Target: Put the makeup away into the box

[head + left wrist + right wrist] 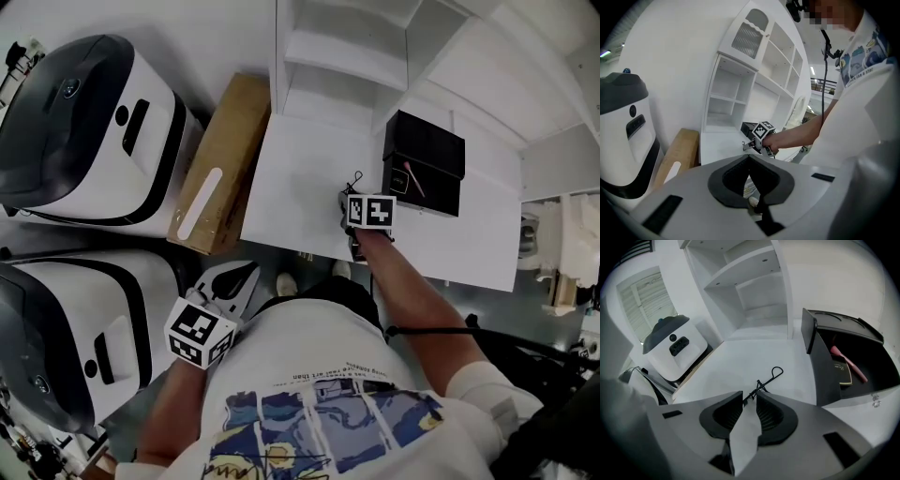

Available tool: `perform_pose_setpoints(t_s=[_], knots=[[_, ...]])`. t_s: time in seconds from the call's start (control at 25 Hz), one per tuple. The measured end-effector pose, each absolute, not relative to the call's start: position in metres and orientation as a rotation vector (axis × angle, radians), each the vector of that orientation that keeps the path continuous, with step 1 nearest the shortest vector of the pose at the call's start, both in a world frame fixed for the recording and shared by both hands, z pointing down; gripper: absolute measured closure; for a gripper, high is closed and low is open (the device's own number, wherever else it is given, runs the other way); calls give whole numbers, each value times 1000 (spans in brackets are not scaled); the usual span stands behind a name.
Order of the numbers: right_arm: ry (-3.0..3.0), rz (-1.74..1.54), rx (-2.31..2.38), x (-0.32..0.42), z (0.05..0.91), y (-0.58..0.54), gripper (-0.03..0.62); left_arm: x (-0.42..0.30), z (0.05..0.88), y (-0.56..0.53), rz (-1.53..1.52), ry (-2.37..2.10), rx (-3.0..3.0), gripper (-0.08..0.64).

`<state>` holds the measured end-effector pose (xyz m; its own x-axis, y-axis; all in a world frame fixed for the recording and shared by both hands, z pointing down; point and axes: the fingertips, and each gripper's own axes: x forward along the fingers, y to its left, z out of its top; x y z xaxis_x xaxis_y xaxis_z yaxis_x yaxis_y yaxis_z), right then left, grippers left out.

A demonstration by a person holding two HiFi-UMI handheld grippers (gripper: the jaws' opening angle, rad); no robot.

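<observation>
Head view: the right gripper (352, 199) has its fingers pinching the near end of the eyelash curler (354, 181) at the white counter (300, 187), just left of the open black box (424, 164). The curler's long axis points away toward the shelves.

Left gripper view: the left gripper (750, 158) has its fingers pressed together, holding nothing.

Right gripper view: the curler's loop end leads up and right. Gold print on a dark case (843, 372) inside the box is too small to read.
</observation>
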<state>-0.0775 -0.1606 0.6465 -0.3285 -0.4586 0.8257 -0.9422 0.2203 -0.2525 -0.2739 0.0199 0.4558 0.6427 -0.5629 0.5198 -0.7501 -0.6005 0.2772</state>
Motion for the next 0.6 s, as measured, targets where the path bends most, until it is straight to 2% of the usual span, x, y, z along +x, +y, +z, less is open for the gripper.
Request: perform_pose_setpoints(t_s=[0.36, 0.6], knots=[[-1876, 935, 1273, -69, 645, -147, 544, -275, 454, 20, 525, -1010, 2410, 546], [-1888, 835, 1178, -65, 637, -126, 555, -261, 453, 18, 510, -949, 2442, 546]])
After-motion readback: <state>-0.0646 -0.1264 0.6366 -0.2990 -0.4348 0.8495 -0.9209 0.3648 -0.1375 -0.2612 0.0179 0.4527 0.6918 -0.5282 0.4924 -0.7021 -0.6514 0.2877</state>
